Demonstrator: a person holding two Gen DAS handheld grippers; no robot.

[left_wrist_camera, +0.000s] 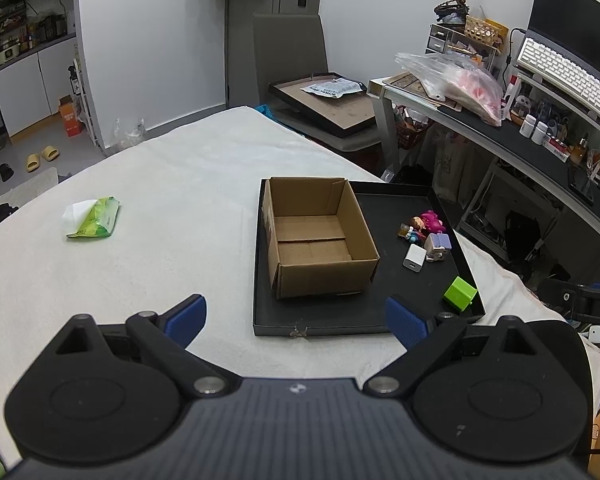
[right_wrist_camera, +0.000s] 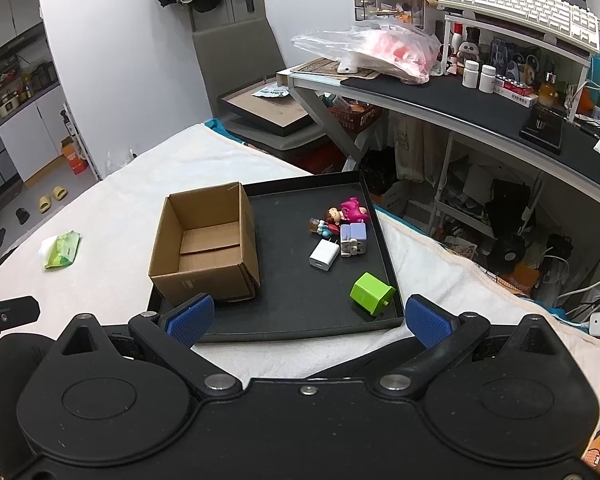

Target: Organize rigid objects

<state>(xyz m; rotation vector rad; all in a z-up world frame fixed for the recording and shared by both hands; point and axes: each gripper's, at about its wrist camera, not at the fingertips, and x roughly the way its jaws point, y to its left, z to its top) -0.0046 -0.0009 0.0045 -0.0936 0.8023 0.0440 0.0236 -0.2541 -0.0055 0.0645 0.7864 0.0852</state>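
Both grippers' jaws wide, green cube [right_wrist_camera: 371, 293] w/in right gripper's [right_wrist_camera: 308, 320] span.

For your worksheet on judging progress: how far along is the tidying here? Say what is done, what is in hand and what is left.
Done: nothing yet; the cardboard box on the black tray is empty. In hand: nothing; the left tongs and right tongs are both open and hold nothing. Left: the green block, white charger, purple toy and doll all lie loose on the tray beside the box.
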